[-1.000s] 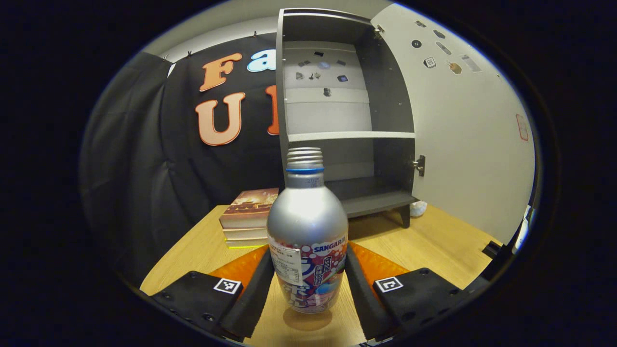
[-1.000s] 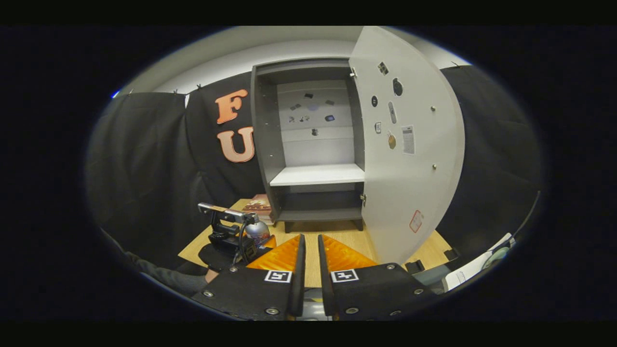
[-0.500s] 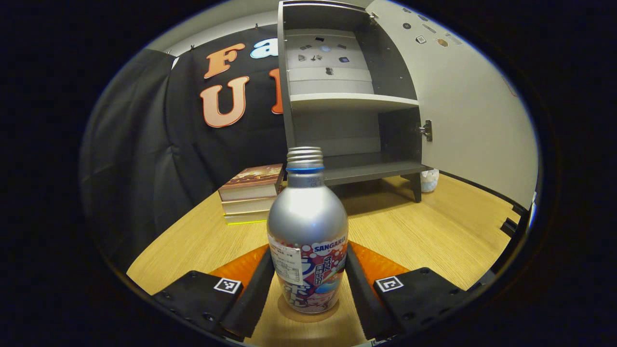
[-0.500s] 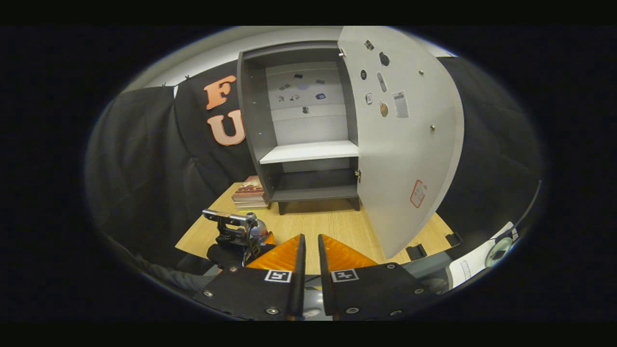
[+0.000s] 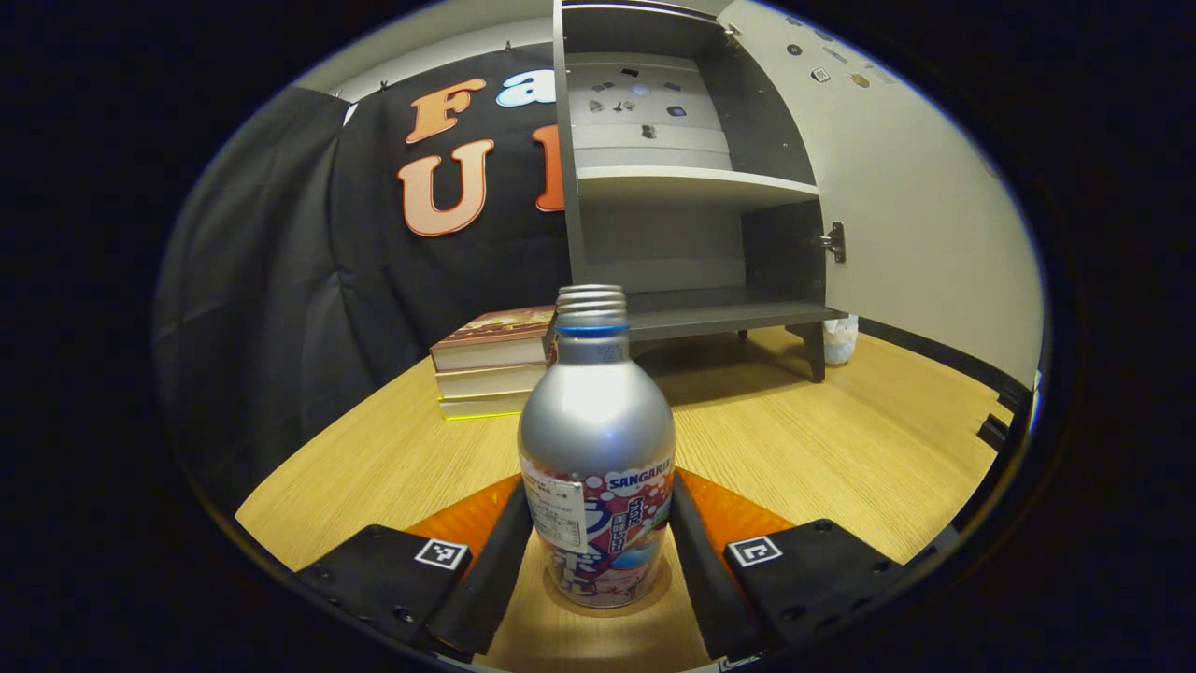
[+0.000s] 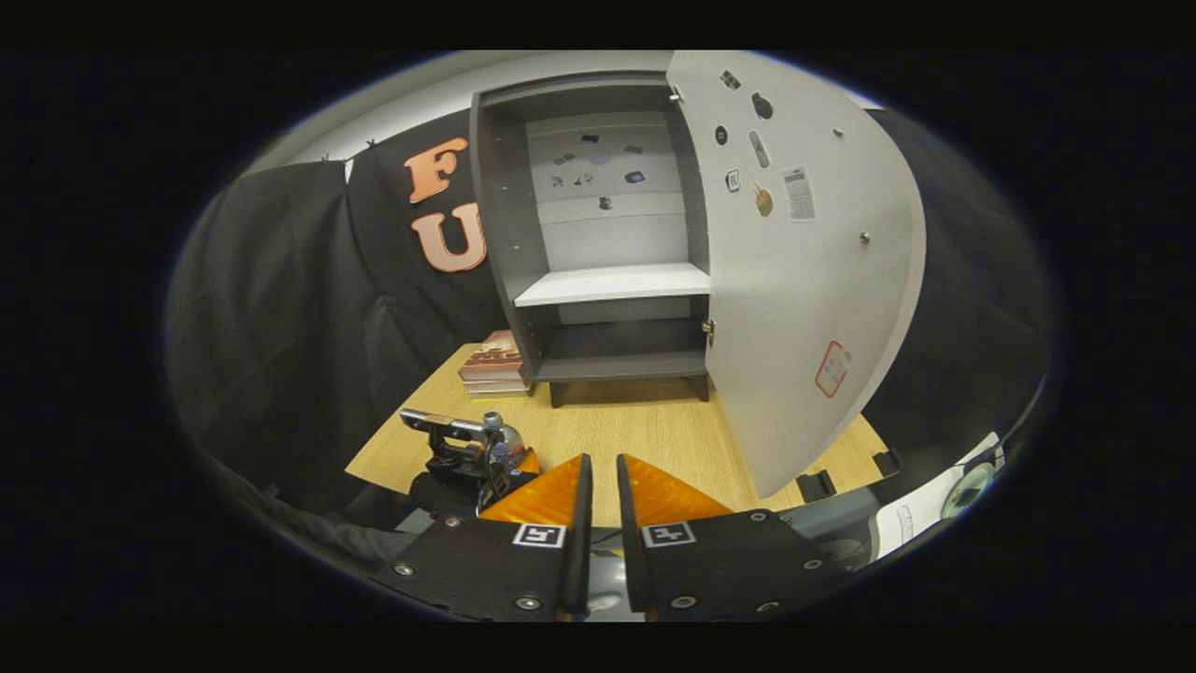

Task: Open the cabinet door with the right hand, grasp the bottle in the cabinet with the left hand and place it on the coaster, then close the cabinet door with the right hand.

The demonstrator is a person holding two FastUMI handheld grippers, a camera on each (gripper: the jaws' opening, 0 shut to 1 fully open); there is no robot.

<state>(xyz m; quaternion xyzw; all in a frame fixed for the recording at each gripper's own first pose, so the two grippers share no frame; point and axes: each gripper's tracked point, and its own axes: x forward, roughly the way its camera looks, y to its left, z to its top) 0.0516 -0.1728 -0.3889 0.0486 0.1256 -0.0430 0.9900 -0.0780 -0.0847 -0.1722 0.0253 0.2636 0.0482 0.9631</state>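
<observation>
Left gripper view: the left gripper [image 5: 598,551] grasps the bottle [image 5: 596,449], one finger pressed to each side of its lower body. The silver bottle stands upright, uncapped, its base on a round coaster [image 5: 607,603] near the table's [image 5: 374,477] front edge. Its wrapper reads "SANGARIA"; the smaller print is illegible. A stack of books [image 5: 491,365] lies at the back edge, left of the cabinet [image 5: 673,187], whose door [image 5: 925,215] stands open.

Right gripper view: the right gripper [image 6: 598,523] is clenched on nothing, fingers nearly touching, above the front edge. This view adds the door's far edge, its stickers (unreadable) and the left gripper [image 6: 458,458] from outside.
</observation>
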